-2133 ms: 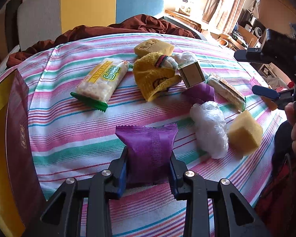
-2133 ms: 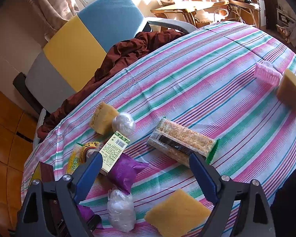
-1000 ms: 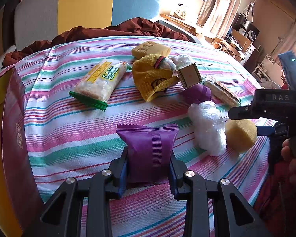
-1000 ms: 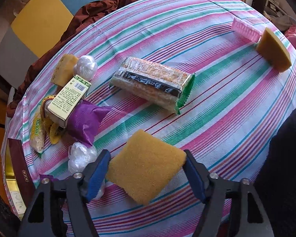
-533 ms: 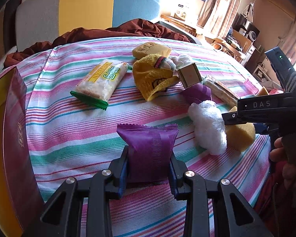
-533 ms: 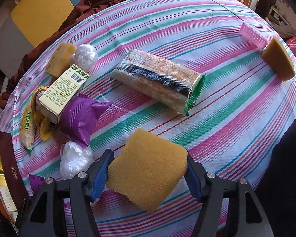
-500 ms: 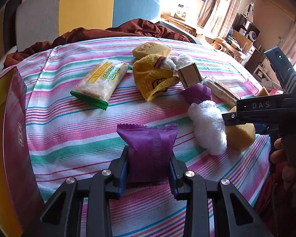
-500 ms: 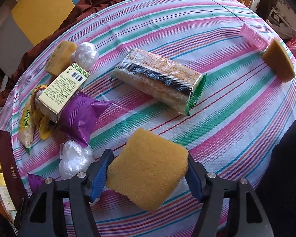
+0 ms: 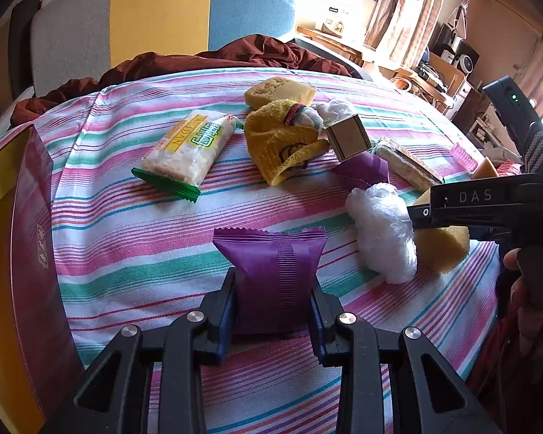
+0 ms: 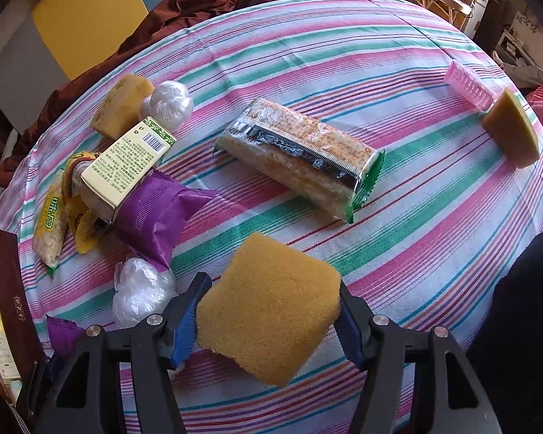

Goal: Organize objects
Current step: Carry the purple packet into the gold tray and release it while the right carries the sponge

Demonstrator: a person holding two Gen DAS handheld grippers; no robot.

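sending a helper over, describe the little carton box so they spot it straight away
On the striped tablecloth, look at the cluster of items at its left side. The carton box lies there, resting across a purple packet beside a yellow cloth. It alone has hard edges and a printed barcode.

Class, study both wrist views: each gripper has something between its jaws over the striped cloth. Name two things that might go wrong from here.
1. The right gripper is closing on the soft yellow sponge; it may squash or twist out.
2. The white plastic bundle touches its left finger, so it might get dragged along.
3. The left gripper pinches the slick purple packet low, so it may slip.
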